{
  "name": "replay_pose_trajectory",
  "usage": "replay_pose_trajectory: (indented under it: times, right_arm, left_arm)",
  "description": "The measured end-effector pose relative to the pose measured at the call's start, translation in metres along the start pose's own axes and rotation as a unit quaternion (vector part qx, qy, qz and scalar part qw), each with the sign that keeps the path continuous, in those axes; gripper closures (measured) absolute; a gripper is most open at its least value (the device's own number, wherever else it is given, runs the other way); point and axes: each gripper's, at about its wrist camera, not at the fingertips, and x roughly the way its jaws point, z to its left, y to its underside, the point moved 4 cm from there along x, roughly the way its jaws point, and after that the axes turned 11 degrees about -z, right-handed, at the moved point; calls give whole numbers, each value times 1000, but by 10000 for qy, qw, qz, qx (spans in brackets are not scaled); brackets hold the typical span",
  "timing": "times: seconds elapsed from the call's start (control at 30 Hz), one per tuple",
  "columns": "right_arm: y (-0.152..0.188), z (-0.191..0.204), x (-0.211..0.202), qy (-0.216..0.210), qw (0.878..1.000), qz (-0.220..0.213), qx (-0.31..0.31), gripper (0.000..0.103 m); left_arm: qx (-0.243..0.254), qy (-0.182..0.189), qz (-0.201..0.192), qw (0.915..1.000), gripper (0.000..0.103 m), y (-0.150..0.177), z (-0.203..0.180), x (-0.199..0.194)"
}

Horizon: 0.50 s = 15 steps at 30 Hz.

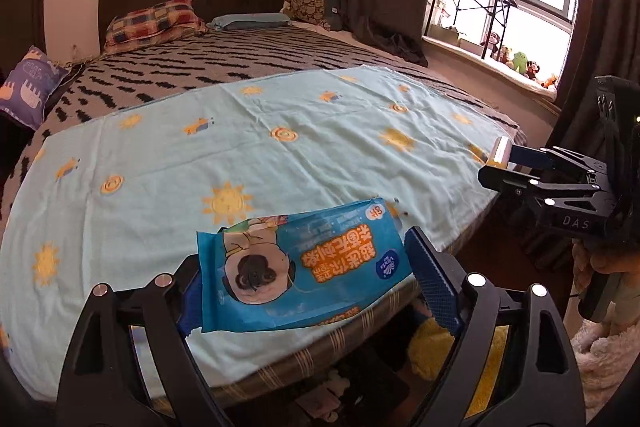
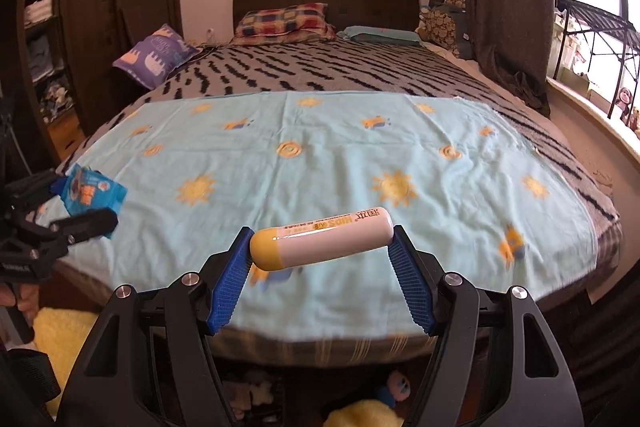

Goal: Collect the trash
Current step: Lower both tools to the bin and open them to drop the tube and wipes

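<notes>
A blue wipes packet (image 1: 304,267) with orange print and a cartoon child hangs over the foot of the bed, with my left gripper (image 1: 306,269) shut on it by its two side edges. The left pad is mostly hidden behind the packet. A white tube with a yellow cap (image 2: 324,239) lies crosswise between the blue pads of my right gripper (image 2: 320,249), which is shut on its two ends. Each gripper also shows in the other's view. The right gripper (image 1: 506,163) with the tube (image 1: 502,151) is at the right. The left gripper (image 2: 86,201) with the packet (image 2: 92,193) is at the left.
A light blue cloth with suns (image 2: 320,147) covers the near half of the bed. Pillows (image 2: 284,19) lie by the dark headboard. A wardrobe (image 2: 100,7) stands on the left, and on the right are curtains and a window sill with toys (image 1: 520,63). Yellow fleece (image 2: 60,339) and plush toys lie on the floor below.
</notes>
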Motion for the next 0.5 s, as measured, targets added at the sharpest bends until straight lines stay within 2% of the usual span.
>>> replay_pose_trajectory:
  times: [0.2, 0.5]
  right_arm:
    - [48, 22, -26, -168, 9996, 158, 163, 34]
    - [133, 48, -5, -540, 9932, 897, 502, 34]
  left_arm:
    - [-218, -76, 268, 9994, 22, 66, -8, -22]
    - [-456, -201, 1152, 9921, 22, 168, -15, -8]
